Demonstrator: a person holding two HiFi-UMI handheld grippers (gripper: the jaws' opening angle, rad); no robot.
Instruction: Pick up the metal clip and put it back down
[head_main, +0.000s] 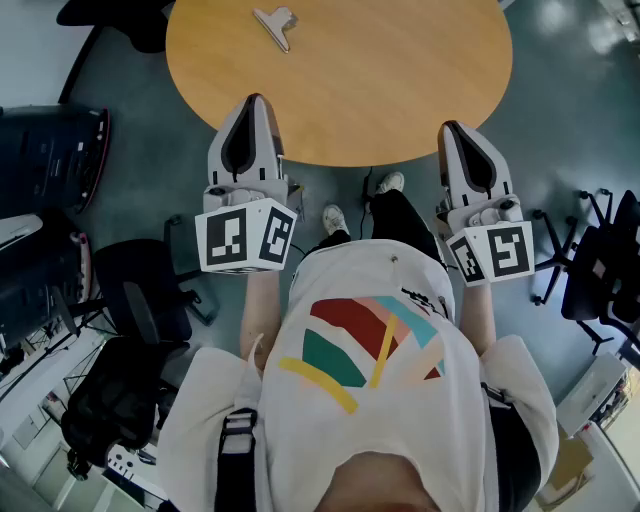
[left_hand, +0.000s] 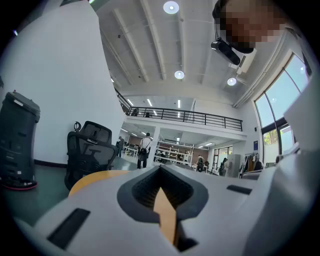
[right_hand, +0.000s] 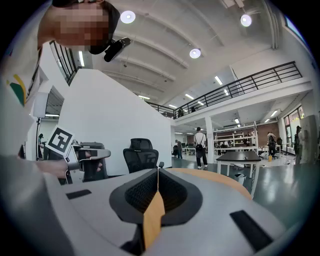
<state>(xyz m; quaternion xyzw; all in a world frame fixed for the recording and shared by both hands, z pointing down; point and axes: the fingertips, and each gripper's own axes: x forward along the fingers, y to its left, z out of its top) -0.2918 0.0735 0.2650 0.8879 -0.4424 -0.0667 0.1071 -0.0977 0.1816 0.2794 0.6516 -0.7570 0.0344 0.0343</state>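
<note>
A round wooden counter is seen from above, with two hand-held grippers raised at its near edge. The left gripper is held level with its tip over the counter's rim. Its jaws are pressed fully together and nothing is caught between them. The right gripper is held alongside, well apart from the left, with its tip at the rim. Its jaws are likewise closed tight on nothing. The metal clip lies on the counter well ahead of the left gripper and slightly to its right. It is far ahead and to the left of the right gripper, and it is touched by neither. A marker cube with black-and-white squares is carried at the rear of the left gripper, and a second cube at the rear of the right one. A black office chair is seen on the floor to the left of the left gripper. Behind both grippers, a white shirt with coloured stripes is worn by the person holding them.
</note>
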